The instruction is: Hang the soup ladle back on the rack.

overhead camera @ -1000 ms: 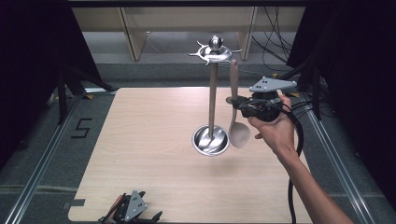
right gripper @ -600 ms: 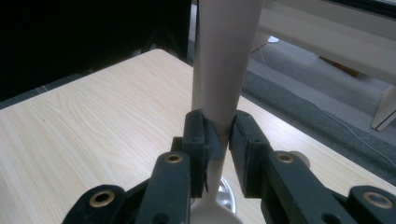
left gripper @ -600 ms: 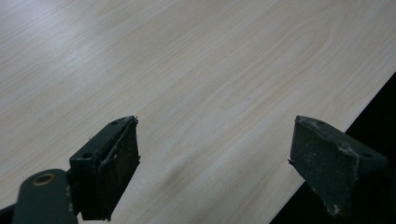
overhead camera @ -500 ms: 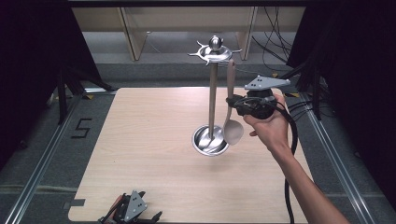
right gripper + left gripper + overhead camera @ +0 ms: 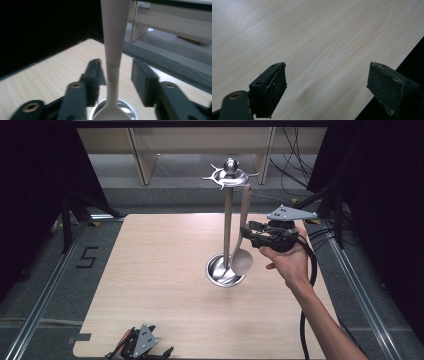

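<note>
Where dark curtains close in, pale wooden table [image 5: 165, 285], grey floor [image 5: 60, 270]

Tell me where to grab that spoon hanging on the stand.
Grip the spoon at its thin neck just above the bowl, coming in level from the right, where the right gripper already straddles it with open jaws. It hangs upright with the stand's pole close on its left.

The right claw [image 5: 248, 231] seems to have released the spoon [image 5: 241, 255].
</note>
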A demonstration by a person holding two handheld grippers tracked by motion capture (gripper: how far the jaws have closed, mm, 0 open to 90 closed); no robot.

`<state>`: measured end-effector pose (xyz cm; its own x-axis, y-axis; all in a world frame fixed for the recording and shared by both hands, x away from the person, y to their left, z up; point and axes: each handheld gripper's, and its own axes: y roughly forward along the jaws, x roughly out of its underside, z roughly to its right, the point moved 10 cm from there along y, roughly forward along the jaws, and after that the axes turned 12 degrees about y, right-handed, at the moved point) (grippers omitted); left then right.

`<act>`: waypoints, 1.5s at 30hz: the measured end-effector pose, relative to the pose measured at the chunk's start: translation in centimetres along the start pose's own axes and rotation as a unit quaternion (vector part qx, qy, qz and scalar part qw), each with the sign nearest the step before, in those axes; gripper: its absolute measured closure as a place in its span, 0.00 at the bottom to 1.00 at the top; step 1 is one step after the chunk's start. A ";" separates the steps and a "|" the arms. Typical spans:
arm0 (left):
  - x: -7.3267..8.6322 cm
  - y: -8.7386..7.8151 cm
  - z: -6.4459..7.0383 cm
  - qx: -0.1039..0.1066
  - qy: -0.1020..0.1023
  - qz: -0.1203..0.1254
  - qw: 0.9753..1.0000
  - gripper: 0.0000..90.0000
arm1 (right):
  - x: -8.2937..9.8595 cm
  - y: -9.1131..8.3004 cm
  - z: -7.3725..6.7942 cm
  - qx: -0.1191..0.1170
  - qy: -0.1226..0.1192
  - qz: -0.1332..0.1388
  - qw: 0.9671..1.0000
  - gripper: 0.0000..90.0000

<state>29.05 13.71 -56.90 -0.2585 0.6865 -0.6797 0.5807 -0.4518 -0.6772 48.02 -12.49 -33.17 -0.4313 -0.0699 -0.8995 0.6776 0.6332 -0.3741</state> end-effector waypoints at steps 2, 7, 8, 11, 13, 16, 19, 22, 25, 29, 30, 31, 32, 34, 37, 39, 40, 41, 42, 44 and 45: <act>-0.1 0.0 0.0 0.001 0.004 0.003 1.000 0.16 | 0.2 -0.7 -0.4 -0.011 0.015 0.006 1.000 0.59; 0.0 0.0 0.1 0.003 0.005 0.000 1.000 0.16 | 1.1 -2.0 -1.1 -0.023 0.011 0.001 1.000 0.53; -0.1 0.0 0.1 0.002 0.002 0.002 1.000 0.16 | 1.3 -2.2 -1.2 -0.022 0.011 -0.001 1.000 0.53; -0.1 0.0 0.1 -0.002 -0.002 0.004 1.000 0.17 | 2.3 -2.6 -1.2 -0.021 0.002 -0.010 1.000 0.50; -0.1 0.0 0.2 -0.001 -0.004 0.005 1.000 0.16 | 3.5 -3.0 -1.3 -0.017 -0.005 -0.022 1.000 0.48; 0.0 -0.1 0.1 0.006 0.008 -0.003 1.000 0.17 | 4.2 -3.0 -1.0 -0.012 -0.019 -0.023 0.999 0.47; 0.0 0.0 0.0 -0.001 0.003 0.003 1.000 0.17 | 5.0 -3.4 -0.9 -0.013 -0.017 -0.024 0.999 0.46; -0.1 -0.1 0.0 -0.001 0.006 0.004 1.000 0.16 | 5.8 -3.8 -0.7 -0.015 -0.005 -0.022 1.000 0.46; 0.0 -0.2 -0.1 0.004 0.022 -0.004 1.000 0.16 | 6.7 -4.0 -0.3 -0.005 -0.013 -0.025 1.000 0.45; 0.0 -0.1 0.1 0.005 0.009 -0.002 1.000 0.16 | 7.8 -4.1 0.0 0.002 -0.018 -0.025 1.000 0.45; 0.0 0.0 0.1 0.001 0.004 0.001 1.000 0.17 | 8.1 -4.1 0.1 -0.001 -0.018 -0.026 0.999 0.44; -0.1 0.0 0.1 0.000 0.001 0.002 1.000 0.17 | 8.4 -4.2 0.1 0.000 -0.013 -0.029 0.999 0.44; -0.1 0.0 0.1 -0.001 -0.002 0.004 1.000 0.16 | 8.6 -4.2 0.2 -0.001 -0.019 -0.032 0.999 0.44; 0.0 0.0 0.0 -0.005 0.001 0.002 1.000 0.17 | 9.1 -4.3 0.0 -0.006 -0.005 -0.036 0.999 0.43; 0.0 -0.1 0.1 0.002 0.004 0.000 1.000 0.16 | 9.9 -4.2 0.4 0.002 -0.021 -0.032 0.999 0.42; 0.0 -0.1 0.1 0.003 0.006 -0.001 1.000 0.17 | 10.2 -4.2 0.4 0.002 -0.024 -0.032 0.999 0.42; 0.0 -0.1 0.1 0.003 0.005 -0.001 1.000 0.17 | 10.5 -4.2 0.5 0.005 -0.024 -0.031 0.999 0.42; 0.0 -0.1 0.1 0.002 0.006 -0.001 1.000 0.16 | 10.8 -4.2 0.6 0.006 -0.021 -0.034 0.999 0.42; 0.0 0.0 0.0 -0.001 0.004 -0.002 1.000 0.17 | 11.3 -4.2 0.5 0.003 -0.014 -0.040 0.999 0.41; -0.1 0.0 0.1 -0.002 -0.001 0.005 1.000 0.17 | 12.0 -4.1 0.6 0.001 -0.007 -0.045 0.999 0.41; 0.1 -0.2 0.0 0.003 0.015 -0.004 1.000 0.16 | 12.3 -4.1 0.8 -0.004 -0.014 -0.050 0.999 0.41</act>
<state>28.93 13.86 -56.78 -0.2401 0.7060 -0.6662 0.5741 -0.4502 -0.6840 40.43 -16.57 -42.92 -0.4799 -0.1541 -0.8637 0.6276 0.6275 -0.4608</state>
